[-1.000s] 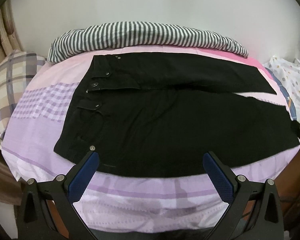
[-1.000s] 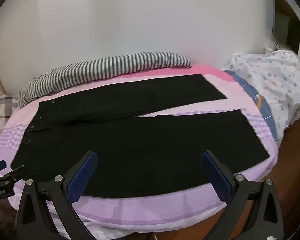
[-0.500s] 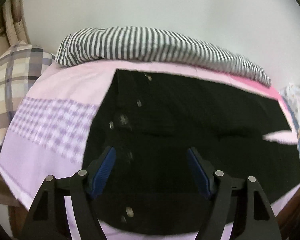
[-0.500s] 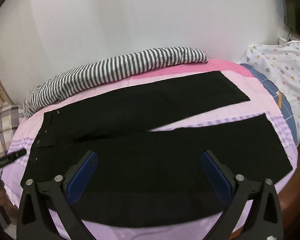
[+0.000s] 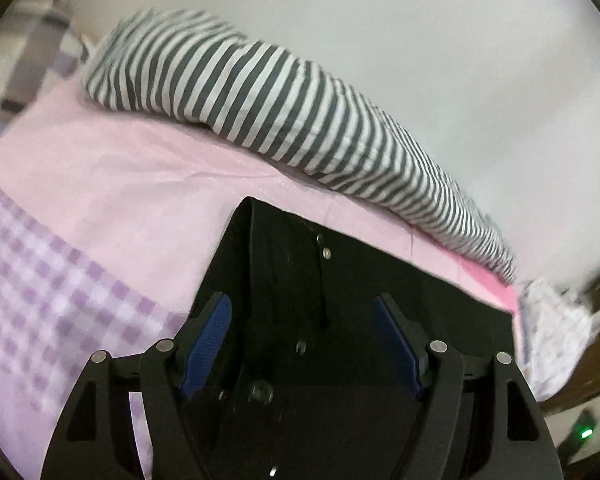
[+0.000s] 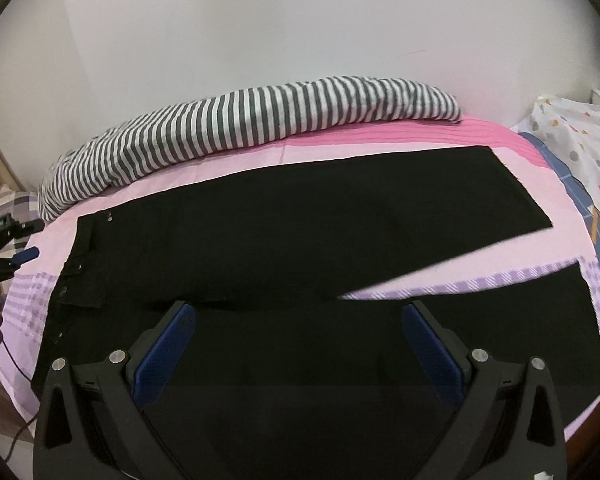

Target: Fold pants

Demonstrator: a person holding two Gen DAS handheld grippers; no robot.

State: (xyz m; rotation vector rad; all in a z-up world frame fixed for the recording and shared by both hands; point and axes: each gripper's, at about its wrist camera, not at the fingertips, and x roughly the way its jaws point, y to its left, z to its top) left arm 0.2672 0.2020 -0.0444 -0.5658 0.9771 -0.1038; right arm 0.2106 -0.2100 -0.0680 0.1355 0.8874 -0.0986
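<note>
The black cotton pants (image 6: 300, 240) are lying flat on the pink-and-lilac bed sheet (image 6: 500, 264), legs parted in a narrow V, beside a grey-and-white striped blanket (image 6: 260, 124). The left gripper (image 5: 302, 312) is hovering over the waistband, jaws spread. The right gripper (image 6: 298, 316) is hovering above the near leg, jaws spread wide.
</note>
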